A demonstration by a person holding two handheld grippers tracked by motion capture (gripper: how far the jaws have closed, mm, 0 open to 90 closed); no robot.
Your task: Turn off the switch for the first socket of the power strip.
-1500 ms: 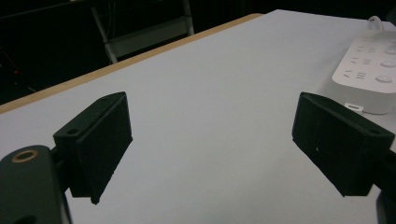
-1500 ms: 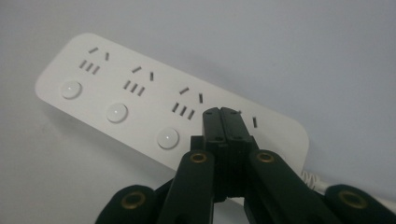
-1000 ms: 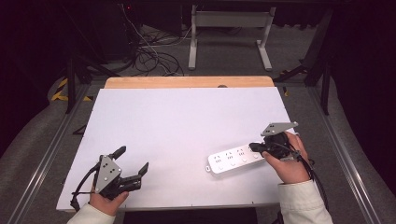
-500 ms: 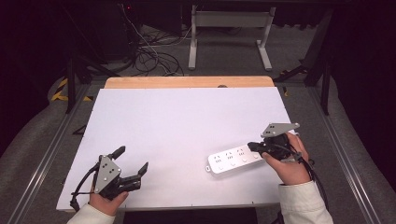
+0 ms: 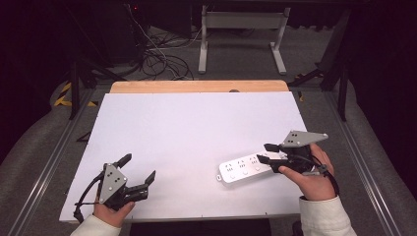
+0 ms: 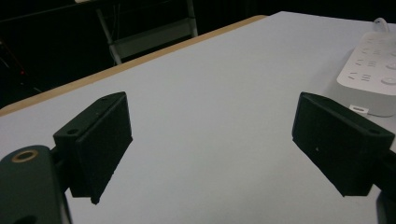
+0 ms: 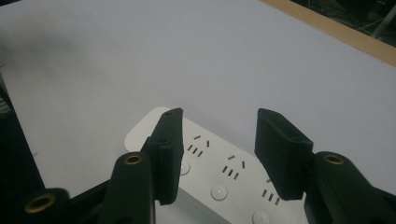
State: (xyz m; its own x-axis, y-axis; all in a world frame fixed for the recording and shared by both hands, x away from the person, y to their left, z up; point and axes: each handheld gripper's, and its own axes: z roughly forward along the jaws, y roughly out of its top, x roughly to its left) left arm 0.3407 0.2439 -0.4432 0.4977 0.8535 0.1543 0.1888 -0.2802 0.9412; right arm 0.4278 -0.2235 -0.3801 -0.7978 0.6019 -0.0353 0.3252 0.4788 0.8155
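White rectangular plastic power strip (image 5: 246,169) lies at counter's (image 5: 196,123) five o'clock; right claw (image 5: 268,153) open astride it, left claw (image 5: 139,172) open, idle. Recommend centring jaws before closing.

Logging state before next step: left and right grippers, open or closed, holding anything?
Left gripper: open, empty, over bare table.
Right gripper: open, jaws straddling the white power strip, not clamped on it.

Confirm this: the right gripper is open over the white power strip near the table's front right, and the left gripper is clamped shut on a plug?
Not quite. The left gripper is open and holds nothing, as the left gripper view shows. The rest stands: the right gripper is open over the white power strip.
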